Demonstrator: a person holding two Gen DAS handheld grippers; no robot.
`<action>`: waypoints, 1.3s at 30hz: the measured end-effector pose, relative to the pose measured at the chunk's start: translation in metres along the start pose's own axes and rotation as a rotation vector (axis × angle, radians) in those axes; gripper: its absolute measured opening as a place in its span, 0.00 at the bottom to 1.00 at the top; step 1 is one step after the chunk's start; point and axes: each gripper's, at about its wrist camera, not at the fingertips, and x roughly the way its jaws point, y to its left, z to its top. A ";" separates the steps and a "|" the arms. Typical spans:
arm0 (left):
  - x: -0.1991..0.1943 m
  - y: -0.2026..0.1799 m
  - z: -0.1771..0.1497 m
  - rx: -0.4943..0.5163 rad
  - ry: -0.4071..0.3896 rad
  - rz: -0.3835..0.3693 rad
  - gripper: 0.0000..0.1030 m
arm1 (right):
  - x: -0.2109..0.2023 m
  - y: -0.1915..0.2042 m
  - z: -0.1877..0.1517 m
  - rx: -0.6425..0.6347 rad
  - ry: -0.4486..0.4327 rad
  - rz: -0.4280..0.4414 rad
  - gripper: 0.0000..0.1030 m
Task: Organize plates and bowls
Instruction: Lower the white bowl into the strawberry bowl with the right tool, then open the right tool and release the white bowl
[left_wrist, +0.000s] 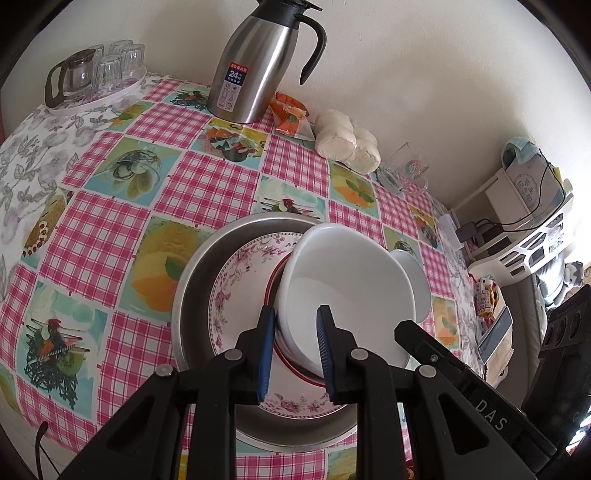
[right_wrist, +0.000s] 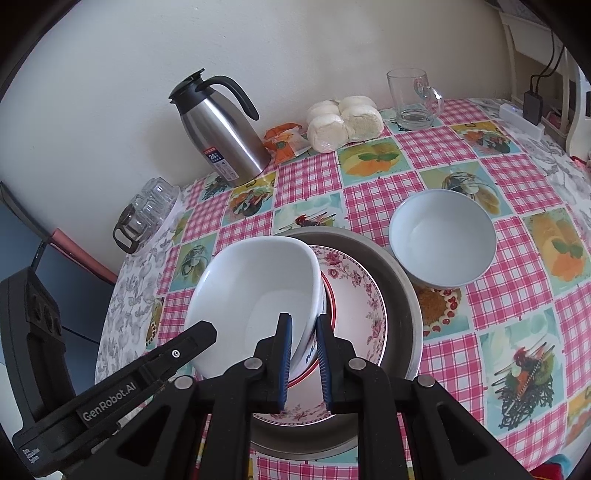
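A white bowl (left_wrist: 343, 284) (right_wrist: 255, 295) is held tilted over a stack: a red-rimmed plate (left_wrist: 280, 354) (right_wrist: 330, 295) on a pink floral plate (left_wrist: 236, 280) (right_wrist: 362, 291) in a metal pan (left_wrist: 195, 273) (right_wrist: 402, 280). My left gripper (left_wrist: 295, 347) is shut on the bowl's near-left rim. My right gripper (right_wrist: 304, 354) is shut on the bowl's opposite rim. The right gripper's body (left_wrist: 461, 373) shows in the left wrist view, and the left gripper's body (right_wrist: 122, 391) shows in the right wrist view. A second white bowl (right_wrist: 443, 240) (left_wrist: 413, 280) sits on the tablecloth beside the pan.
A steel thermos jug (left_wrist: 258, 62) (right_wrist: 221, 136), an orange snack packet (left_wrist: 290, 114), bagged buns (right_wrist: 343, 122) and a glass mug (right_wrist: 413, 99) stand along the wall. A tray of glasses (left_wrist: 92, 74) (right_wrist: 147, 214) sits at the table's far left corner. A shelf (left_wrist: 528, 221) stands beside the table.
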 end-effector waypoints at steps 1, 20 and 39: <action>-0.001 0.000 0.000 -0.001 -0.005 -0.001 0.21 | 0.000 0.000 0.000 -0.003 -0.002 -0.001 0.16; -0.016 0.009 0.005 -0.033 -0.062 0.033 0.40 | -0.006 0.003 0.003 -0.034 -0.047 -0.024 0.31; -0.012 0.026 0.004 -0.092 -0.070 0.153 0.84 | 0.002 -0.002 0.002 -0.066 -0.034 -0.132 0.87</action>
